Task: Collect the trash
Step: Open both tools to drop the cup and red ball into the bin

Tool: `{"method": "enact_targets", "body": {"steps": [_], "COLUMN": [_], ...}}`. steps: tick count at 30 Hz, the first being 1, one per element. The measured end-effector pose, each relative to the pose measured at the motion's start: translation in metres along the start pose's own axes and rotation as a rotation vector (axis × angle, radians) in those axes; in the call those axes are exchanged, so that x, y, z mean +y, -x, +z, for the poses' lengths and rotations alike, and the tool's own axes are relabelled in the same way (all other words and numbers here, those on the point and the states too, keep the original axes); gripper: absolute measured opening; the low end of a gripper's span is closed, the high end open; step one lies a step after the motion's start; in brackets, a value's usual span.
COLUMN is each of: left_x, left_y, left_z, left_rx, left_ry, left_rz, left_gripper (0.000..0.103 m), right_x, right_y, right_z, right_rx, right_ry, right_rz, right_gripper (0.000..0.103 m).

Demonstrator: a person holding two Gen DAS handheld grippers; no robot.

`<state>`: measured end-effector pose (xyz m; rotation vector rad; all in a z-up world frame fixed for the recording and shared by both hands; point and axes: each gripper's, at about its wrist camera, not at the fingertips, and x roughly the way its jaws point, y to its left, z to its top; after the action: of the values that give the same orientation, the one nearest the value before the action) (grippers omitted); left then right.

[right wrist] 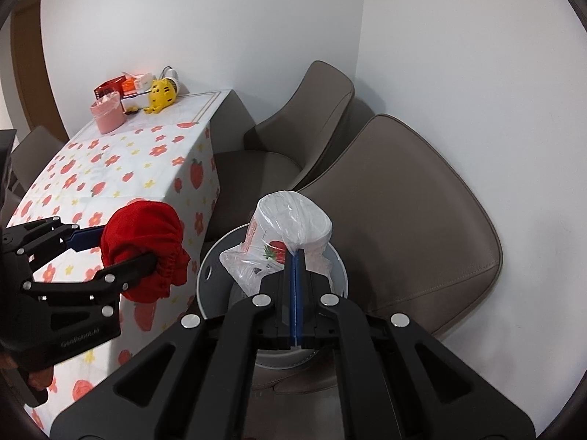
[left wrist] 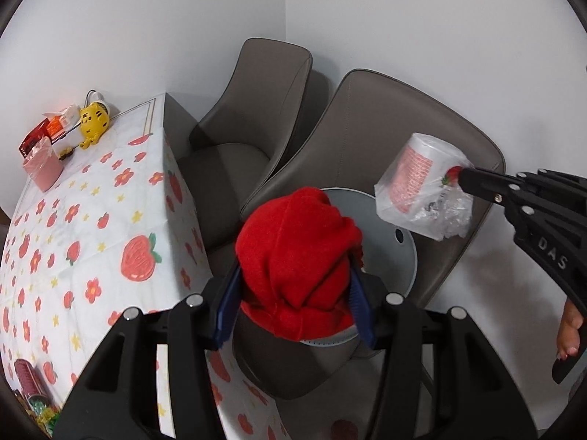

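Both claws loaded above a grey round bin (right wrist: 205, 275) on a brown chair (right wrist: 422, 220).

Left claw (left wrist: 293, 286) clamps red bunched cloth (left wrist: 293, 253); right claw (right wrist: 296, 256), pinched tight, holds a bagged white strawberry-print cup (right wrist: 293, 220), base tilted up-away. Floral-clothed surface (right wrist: 121, 168) lies left, white corner walls (right wrist: 458, 55) beyond.

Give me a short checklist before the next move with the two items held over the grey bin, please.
1. Left gripper jaws shut on the red cloth: ok.
2. Right gripper jaws shut on the plastic bag around the cup: ok.
3. Bag held over the grey bin: ok.
4. Bin has free room inside: cannot tell.
5. Grippers apart, not touching: ok.
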<state>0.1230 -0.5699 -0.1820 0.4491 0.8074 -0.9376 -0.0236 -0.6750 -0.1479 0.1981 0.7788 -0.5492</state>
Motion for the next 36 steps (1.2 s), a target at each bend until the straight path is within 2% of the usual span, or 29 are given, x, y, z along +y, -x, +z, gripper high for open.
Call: {"method": "enact_targets", "body": {"steps": [2, 3, 4, 5, 6, 14, 25, 27, 32, 36], "left_x": [-0.002, -0.002, -0.003, -0.003, -0.004, -0.006, -0.018, -0.022, -0.03, -0.039], "left_y": [-0.007, -0.01, -0.013, -0.015, -0.017, -0.029, -0.026, -0.025, -0.027, -0.025], "left_z": [0.001, 0.001, 0.002, 0.002, 0.002, 0.001, 0.015, 0.019, 0.027, 0.031], "left_rx": [0.009, 0.014, 0.02, 0.025, 0.028, 0.044, 0.016, 0.008, 0.002, -0.012], "left_ry": [-0.008, -0.007, -0.005, -0.004, -0.004, -0.015, -0.049, -0.057, -0.065, -0.088], "left_rz": [-0.001, -0.003, -0.008, -0.011, -0.013, -0.023, -0.049, -0.054, -0.083, -0.07], "left_gripper": [0.052, 0.052, 0.052, 0.052, 0.052, 0.052, 0.053, 0.056, 0.075, 0.082], "right_x": [-0.003, -0.005, -0.007, -0.007, -0.006, 0.0, -0.016, -0.02, -0.024, -0.026], "right_y": [-0.012, -0.017, -0.023, -0.024, -0.024, -0.023, 0.005, 0.01, 0.017, 0.023], "right_z": [0.003, 0.003, 0.003, 0.003, 0.001, -0.007, -0.015, -0.016, -0.019, -0.022], "right_rx": [0.017, 0.027, 0.035, 0.029, 0.01, 0.013, 0.0, -0.005, -0.014, -0.019], "right_ry": [-0.017, -0.026, -0.035, -0.039, -0.037, 0.004, -0.034, -0.042, -0.054, -0.062], "right_rz": [0.003, 0.002, -0.004, -0.016, -0.029, -0.053, -0.113, -0.124, -0.137, -0.138], "right_gripper": [0.003, 0.015, 0.039, 0.05, 0.058, 0.058, 0.058, 0.058, 0.058, 0.058]}}
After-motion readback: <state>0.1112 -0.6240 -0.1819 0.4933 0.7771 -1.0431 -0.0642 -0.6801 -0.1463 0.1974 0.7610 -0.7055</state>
